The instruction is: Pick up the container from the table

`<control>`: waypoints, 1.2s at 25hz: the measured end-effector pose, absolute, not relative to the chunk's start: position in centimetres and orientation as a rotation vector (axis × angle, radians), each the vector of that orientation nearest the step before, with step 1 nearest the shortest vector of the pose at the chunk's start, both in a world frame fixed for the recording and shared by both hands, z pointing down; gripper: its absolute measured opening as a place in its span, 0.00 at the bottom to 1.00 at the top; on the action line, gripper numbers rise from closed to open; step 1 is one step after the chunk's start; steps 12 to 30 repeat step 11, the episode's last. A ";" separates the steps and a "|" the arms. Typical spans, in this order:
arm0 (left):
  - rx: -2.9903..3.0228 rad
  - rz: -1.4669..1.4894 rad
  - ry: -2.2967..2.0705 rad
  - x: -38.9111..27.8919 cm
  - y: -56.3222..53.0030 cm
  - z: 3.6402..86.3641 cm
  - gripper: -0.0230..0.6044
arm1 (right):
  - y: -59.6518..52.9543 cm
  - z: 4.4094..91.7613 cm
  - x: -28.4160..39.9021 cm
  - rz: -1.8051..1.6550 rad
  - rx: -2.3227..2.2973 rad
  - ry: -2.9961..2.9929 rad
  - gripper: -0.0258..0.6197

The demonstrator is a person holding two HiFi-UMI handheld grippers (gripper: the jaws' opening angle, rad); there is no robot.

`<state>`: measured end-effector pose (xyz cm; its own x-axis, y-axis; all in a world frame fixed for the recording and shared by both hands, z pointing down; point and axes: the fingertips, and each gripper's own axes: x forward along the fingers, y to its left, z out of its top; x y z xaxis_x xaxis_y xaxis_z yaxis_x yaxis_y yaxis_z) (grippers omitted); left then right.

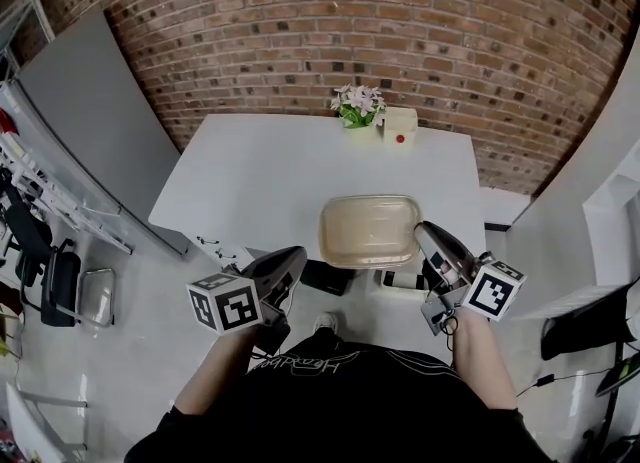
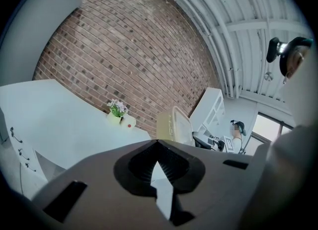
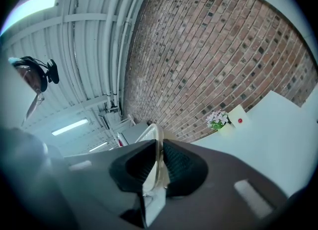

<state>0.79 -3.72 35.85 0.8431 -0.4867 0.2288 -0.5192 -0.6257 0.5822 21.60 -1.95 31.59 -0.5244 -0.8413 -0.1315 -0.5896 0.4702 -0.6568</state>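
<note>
A beige, shallow, rectangular plastic container (image 1: 368,229) is held over the near edge of a white table (image 1: 260,166). The right gripper (image 1: 424,233) has its dark jaws pinched on the container's right rim, the thin edge caught between the ribbed pads (image 3: 181,167). The left gripper (image 1: 296,253), jaws pressed together on nothing, sits apart from the container's left side

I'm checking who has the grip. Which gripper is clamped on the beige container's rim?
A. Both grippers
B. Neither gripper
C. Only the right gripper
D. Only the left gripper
C: the right gripper has its jaws pressed on the rim of the container, while the left gripper is shut with nothing in it and the container sits off to its side.
</note>
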 end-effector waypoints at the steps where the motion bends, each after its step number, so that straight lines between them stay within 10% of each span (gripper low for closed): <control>1: 2.360 0.068 -0.724 1.0 -3.7 35.8 0.04 | -1.9 31.7 21.7 -0.770 -1.196 2.278 0.11; 30: 2.371 0.088 -0.688 2.2 -4.0 35.8 0.04 | -1.5 31.7 22.9 -0.758 -1.225 2.251 0.11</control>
